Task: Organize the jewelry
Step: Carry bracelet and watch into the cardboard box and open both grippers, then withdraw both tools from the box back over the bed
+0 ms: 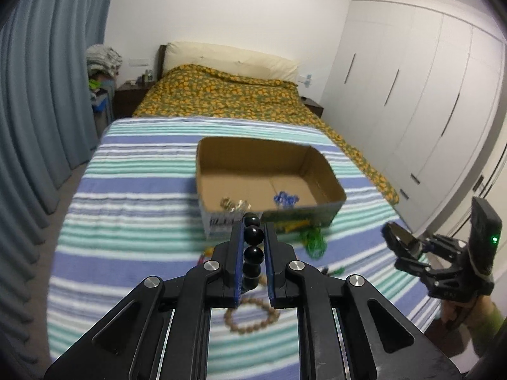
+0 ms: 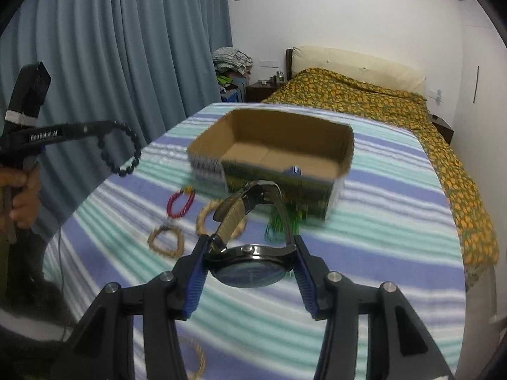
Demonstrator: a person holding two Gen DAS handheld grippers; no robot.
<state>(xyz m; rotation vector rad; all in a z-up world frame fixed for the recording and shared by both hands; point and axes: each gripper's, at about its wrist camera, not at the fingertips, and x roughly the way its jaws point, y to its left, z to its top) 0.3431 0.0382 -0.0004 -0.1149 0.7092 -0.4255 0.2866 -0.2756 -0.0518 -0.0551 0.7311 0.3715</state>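
My left gripper [image 1: 253,232] is shut on a black bead bracelet [image 1: 253,236], which hangs in a loop from its jaws in the right wrist view [image 2: 126,152]. My right gripper [image 2: 250,247] is shut on a dark wristwatch [image 2: 250,267], its leather strap [image 2: 234,215] arching up in front. Both are held above the striped blanket, short of an open cardboard box [image 1: 329,171] [image 2: 348,145]. Inside the box lie a blue bead piece [image 1: 285,198] and a gold-coloured piece [image 1: 234,204].
On the striped blanket [image 1: 126,190] lie tan bead bracelets [image 1: 250,313] [image 2: 166,242] [image 2: 206,218], a pink-red bracelet [image 2: 180,202] and green beads [image 1: 313,240] [image 2: 279,221]. Curtains stand at the left, a wardrobe [image 1: 412,95] at the right, a flowered bedspread [image 1: 221,95] beyond.
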